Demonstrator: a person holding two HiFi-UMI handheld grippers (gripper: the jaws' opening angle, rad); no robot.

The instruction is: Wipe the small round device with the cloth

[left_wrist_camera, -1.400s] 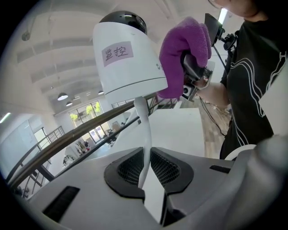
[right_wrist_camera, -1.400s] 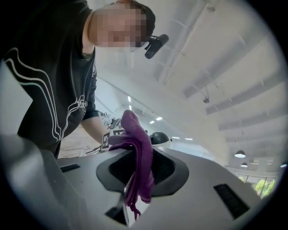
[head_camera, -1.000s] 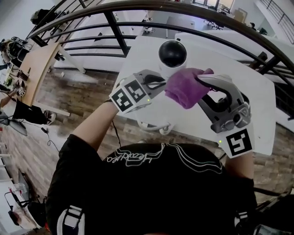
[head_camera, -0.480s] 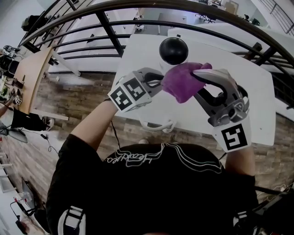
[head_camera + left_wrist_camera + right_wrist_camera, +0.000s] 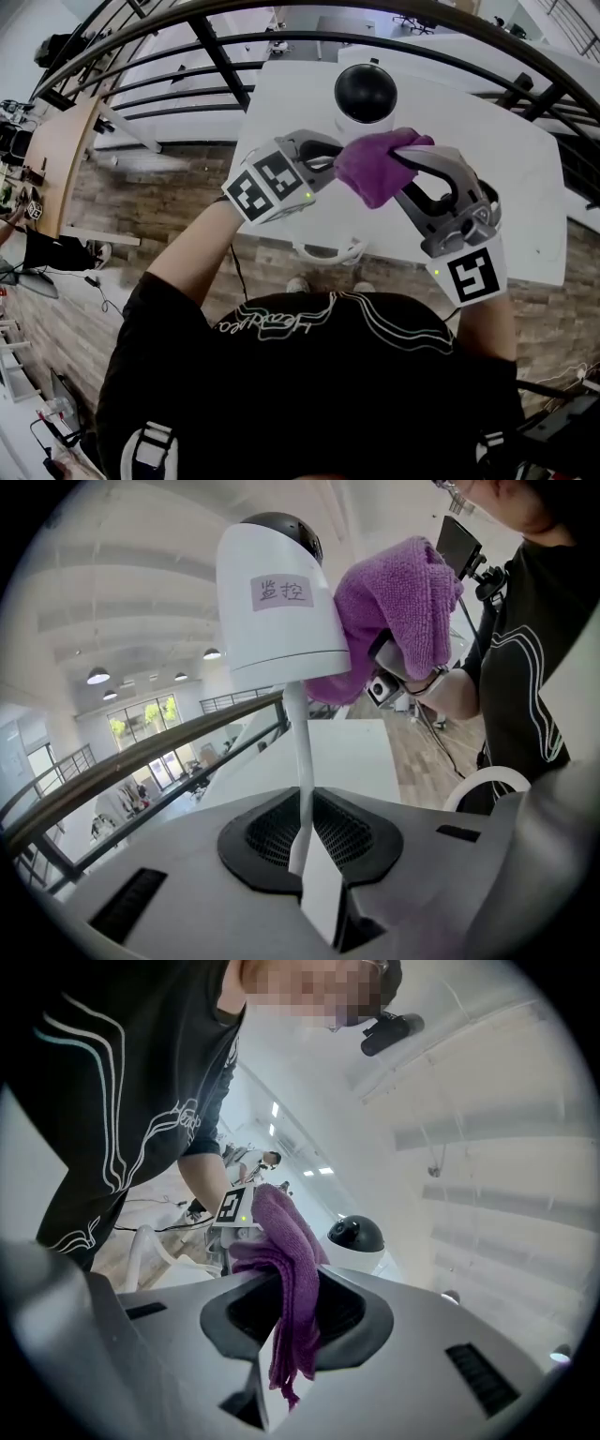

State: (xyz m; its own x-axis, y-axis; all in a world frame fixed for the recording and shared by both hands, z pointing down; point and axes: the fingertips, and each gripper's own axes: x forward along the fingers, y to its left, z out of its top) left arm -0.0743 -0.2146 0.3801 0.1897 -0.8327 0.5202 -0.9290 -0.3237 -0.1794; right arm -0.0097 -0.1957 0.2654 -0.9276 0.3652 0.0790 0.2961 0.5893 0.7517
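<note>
The small round device (image 5: 366, 94) has a white body and a black dome, and it is held over the white table (image 5: 487, 141). My left gripper (image 5: 323, 161) is shut on the device's thin white stand (image 5: 302, 761), and the labelled body (image 5: 277, 602) rises above the jaws. My right gripper (image 5: 405, 161) is shut on a folded purple cloth (image 5: 373, 167). The cloth (image 5: 398, 597) presses against the side of the body. In the right gripper view the cloth (image 5: 292, 1279) hangs bunched between the jaws, with the device (image 5: 356, 1235) just beyond it.
A black metal railing (image 5: 234, 56) curves round the far side of the table. A white ring-shaped object (image 5: 328, 251) lies at the table's near edge. Wooden floor (image 5: 141, 187) lies to the left and below. The person's dark shirt fills the bottom of the head view.
The right gripper has sunk a little with the cloth and drawn in against the device. The left gripper has kept its hold on the stand in the same place.
</note>
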